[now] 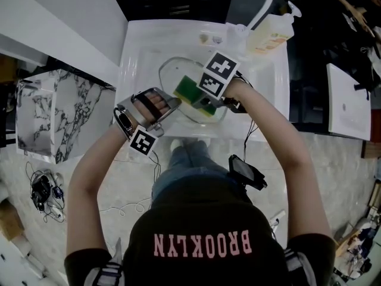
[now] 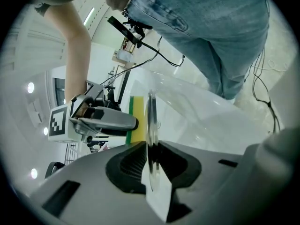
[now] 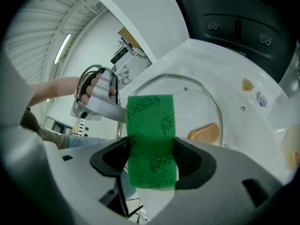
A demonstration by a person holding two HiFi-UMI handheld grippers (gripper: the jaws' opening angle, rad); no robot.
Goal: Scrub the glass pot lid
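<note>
A round glass pot lid (image 1: 174,70) stands tilted in the white sink (image 1: 136,52). My left gripper (image 1: 171,103) is shut on the lid's near rim; in the left gripper view the lid (image 2: 151,118) runs edge-on between its jaws. My right gripper (image 1: 206,103) is shut on a green and yellow sponge (image 1: 191,90), which rests against the lid's face. In the right gripper view the green sponge (image 3: 151,139) sits between the jaws, with the lid (image 3: 187,100) and its wooden knob (image 3: 205,132) just beyond it. The left gripper (image 3: 101,97) shows at the lid's left edge.
A soap bottle (image 1: 271,34) and the faucet (image 1: 262,5) stand at the sink's back right. A marble-patterned block (image 1: 53,112) is on the left. Cables and a small device (image 1: 41,189) lie on the floor. The person's legs are close against the sink front.
</note>
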